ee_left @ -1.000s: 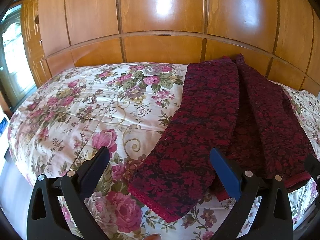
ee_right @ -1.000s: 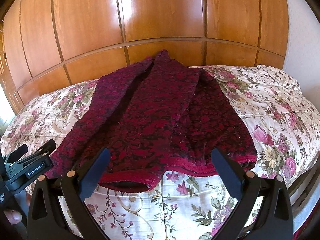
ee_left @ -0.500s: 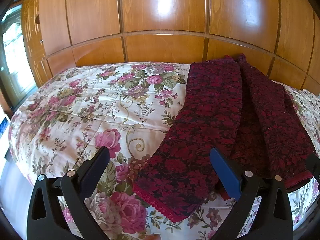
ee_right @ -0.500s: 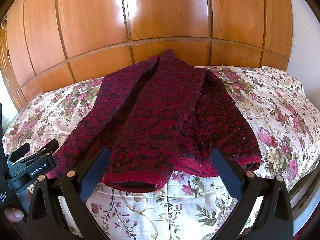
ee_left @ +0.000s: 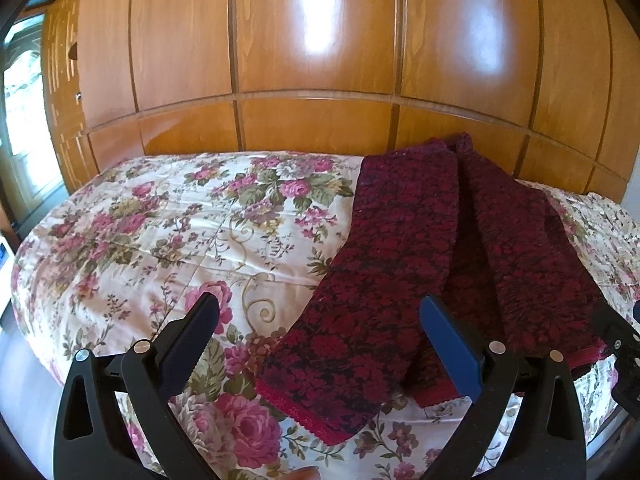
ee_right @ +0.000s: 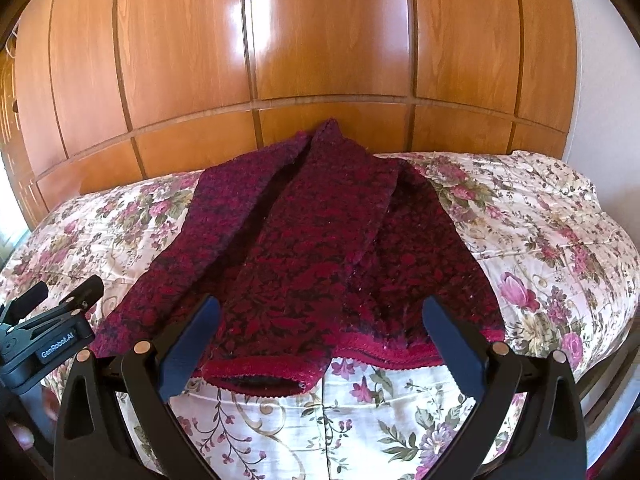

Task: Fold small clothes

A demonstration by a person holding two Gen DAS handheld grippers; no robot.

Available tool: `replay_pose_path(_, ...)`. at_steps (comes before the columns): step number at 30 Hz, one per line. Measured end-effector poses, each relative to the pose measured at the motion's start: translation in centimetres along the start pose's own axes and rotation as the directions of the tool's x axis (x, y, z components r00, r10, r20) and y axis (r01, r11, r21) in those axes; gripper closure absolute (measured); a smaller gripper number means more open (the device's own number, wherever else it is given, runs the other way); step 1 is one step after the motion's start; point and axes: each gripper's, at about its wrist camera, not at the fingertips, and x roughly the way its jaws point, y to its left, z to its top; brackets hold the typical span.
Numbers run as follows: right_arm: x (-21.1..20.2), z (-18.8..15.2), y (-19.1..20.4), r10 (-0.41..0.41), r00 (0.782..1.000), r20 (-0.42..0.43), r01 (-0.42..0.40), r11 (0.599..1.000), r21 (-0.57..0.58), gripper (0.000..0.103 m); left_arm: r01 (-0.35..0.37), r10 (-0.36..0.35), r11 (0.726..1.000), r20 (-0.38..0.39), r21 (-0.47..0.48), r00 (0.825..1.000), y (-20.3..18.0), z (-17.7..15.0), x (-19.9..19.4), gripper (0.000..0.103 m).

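Observation:
A dark red patterned knit garment (ee_right: 320, 248) lies on the floral bedspread (ee_right: 540, 240), its sleeves folded in over the body and its hem toward me. It also shows in the left wrist view (ee_left: 400, 280), at the right. My left gripper (ee_left: 318, 312) is open and empty, hovering above the near left sleeve cuff. My right gripper (ee_right: 320, 312) is open and empty above the hem and the other cuff. The left gripper's body (ee_right: 48, 340) shows at the left edge of the right wrist view.
A glossy wooden panelled wall (ee_left: 320, 80) stands right behind the bed. A window (ee_left: 20, 120) is at the far left. The bedspread's left half (ee_left: 160, 232) lies flat. The bed's near edge runs just below both grippers.
Both grippers have risen and drawn back slightly, so the garment sits lower in both views. The garment has not moved. Both grippers stay open.

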Motion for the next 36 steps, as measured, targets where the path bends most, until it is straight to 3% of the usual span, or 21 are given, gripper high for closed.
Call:
replay_pose_path(12,0.6,-0.3,-0.5,0.005,0.999,-0.041,-0.004,1.0,0.009,0.002,-0.012,0.013,1.0,-0.059,0.02,0.998,0.3,-1.0,1.8,0.004)
replay_pose_path(18,1.2,-0.8,0.0,0.08,0.994,-0.08,-0.082,0.997,-0.013,0.003,-0.002,0.01,0.997,-0.116,0.071,0.993,0.9,-2.4,3.4,0.004)
replay_pose_path(22,2.5,-1.4,-0.2,0.123,0.982,-0.14,-0.124,0.992,0.002,0.017,-0.011,0.033,0.99,-0.148,0.141,0.988,1.8,-4.5,4.3,0.004)
replay_pose_path(25,3.7,-1.6,-0.2,0.159,0.969,-0.189,-0.159,0.987,0.015,0.04,0.008,0.018,0.989,-0.173,0.146,0.985,2.4,-5.2,4.9,0.012)
replay_pose_path(26,3.9,-1.6,-0.1,0.163,0.967,-0.196,-0.165,0.986,0.007,0.049,0.029,-0.003,0.99,-0.182,0.139,0.983,2.6,-5.4,5.1,0.02)
replay_pose_path(29,3.5,-1.1,-0.2,0.188,0.966,-0.18,-0.196,0.98,-0.031,0.073,0.118,-0.09,0.984,-0.201,0.131,0.976,2.4,-5.4,5.1,0.055)
replay_pose_path(31,2.6,0.0,-0.9,0.214,0.965,-0.15,-0.221,0.975,-0.034,0.078,0.126,-0.1,0.982,-0.182,0.14,0.978,2.5,-5.0,4.6,0.083)
replay_pose_path(33,1.9,0.9,-1.5,0.209,0.971,-0.117,-0.217,0.974,-0.058,0.085,0.17,-0.148,0.979,-0.188,0.108,0.971,3.0,-4.3,4.5,0.091)
replay_pose_path(36,1.2,3.2,-3.3,0.192,0.979,-0.069,-0.196,0.979,-0.063,0.09,0.193,-0.18,0.979,-0.177,0.058,0.967,4.3,-2.7,4.3,0.093)
